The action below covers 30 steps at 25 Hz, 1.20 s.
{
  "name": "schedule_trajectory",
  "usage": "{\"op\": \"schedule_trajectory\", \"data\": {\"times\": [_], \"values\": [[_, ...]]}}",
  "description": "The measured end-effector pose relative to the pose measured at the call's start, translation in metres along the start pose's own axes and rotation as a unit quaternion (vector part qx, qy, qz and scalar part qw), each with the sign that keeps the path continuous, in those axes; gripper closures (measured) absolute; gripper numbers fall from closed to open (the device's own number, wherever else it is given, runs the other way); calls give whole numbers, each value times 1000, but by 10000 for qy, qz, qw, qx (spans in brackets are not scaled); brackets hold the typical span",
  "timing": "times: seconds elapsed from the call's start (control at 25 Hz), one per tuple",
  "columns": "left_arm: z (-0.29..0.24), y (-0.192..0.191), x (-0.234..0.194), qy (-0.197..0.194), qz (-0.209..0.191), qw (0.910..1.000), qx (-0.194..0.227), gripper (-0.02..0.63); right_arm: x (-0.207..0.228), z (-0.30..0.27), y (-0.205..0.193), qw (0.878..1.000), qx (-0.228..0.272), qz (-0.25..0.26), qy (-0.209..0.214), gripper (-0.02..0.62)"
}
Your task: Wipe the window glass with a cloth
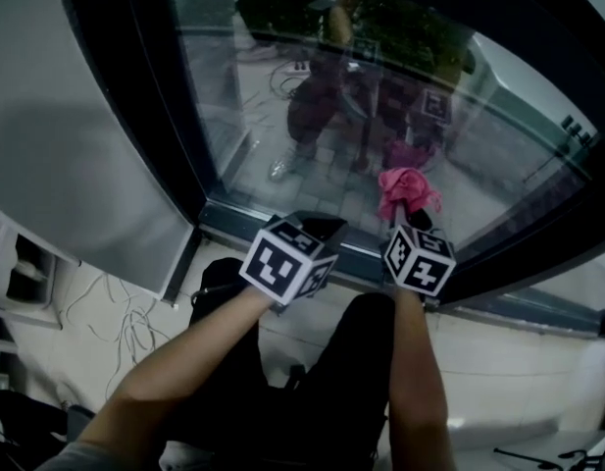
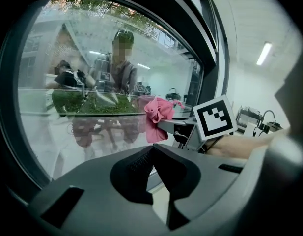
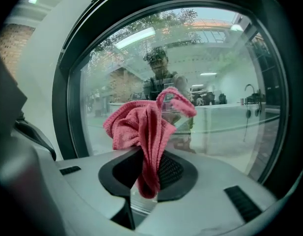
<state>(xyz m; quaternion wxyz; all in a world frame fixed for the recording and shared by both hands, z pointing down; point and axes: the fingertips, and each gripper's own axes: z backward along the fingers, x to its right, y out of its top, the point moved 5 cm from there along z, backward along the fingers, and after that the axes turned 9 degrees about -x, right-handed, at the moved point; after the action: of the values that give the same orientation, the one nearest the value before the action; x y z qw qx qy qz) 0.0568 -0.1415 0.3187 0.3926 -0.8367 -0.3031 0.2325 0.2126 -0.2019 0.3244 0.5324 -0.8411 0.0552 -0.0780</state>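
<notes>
The window glass [image 1: 282, 77] fills the upper part of the head view inside a dark frame [image 1: 155, 96]. A pink cloth [image 1: 407, 190] is bunched up in front of its lower pane, and my right gripper [image 1: 406, 220] is shut on it. In the right gripper view the cloth [image 3: 139, 124] hangs down between the jaws of the right gripper [image 3: 151, 157], close to the glass [image 3: 225, 122]; contact is not clear. My left gripper [image 1: 320, 228] hovers just left of it by the sill, shut and holding nothing. The left gripper view shows the cloth [image 2: 158, 115] to the right of the left gripper [image 2: 152, 150].
A grey wall panel [image 1: 57, 155] stands left of the frame. The sill [image 1: 498, 307] runs below the glass. Loose cables [image 1: 116, 317] lie on the pale floor at the left. The person's dark trouser legs [image 1: 312, 381] are below both grippers. The glass mirrors the person and both grippers.
</notes>
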Motion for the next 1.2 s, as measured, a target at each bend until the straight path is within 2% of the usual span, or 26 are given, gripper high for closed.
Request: {"op": "schedule_trajectory", "data": {"times": [0.4,0.6,0.96,1.2], "values": [[-42,8,48,-436,-300,9983,-243,603,88,35,-15,9977,-18,-276,-616,535],[-58,11,63,-602,-342,9971,-324,604,135,55,-24,9934,2,-592,-978,535],[-84,9,86,-869,-458,9941,-466,604,203,85,-35,9801,57,-1086,-1663,535],[-96,10,101,-1045,-477,9921,-497,603,235,111,-41,9653,166,-1432,-2176,535]]}}
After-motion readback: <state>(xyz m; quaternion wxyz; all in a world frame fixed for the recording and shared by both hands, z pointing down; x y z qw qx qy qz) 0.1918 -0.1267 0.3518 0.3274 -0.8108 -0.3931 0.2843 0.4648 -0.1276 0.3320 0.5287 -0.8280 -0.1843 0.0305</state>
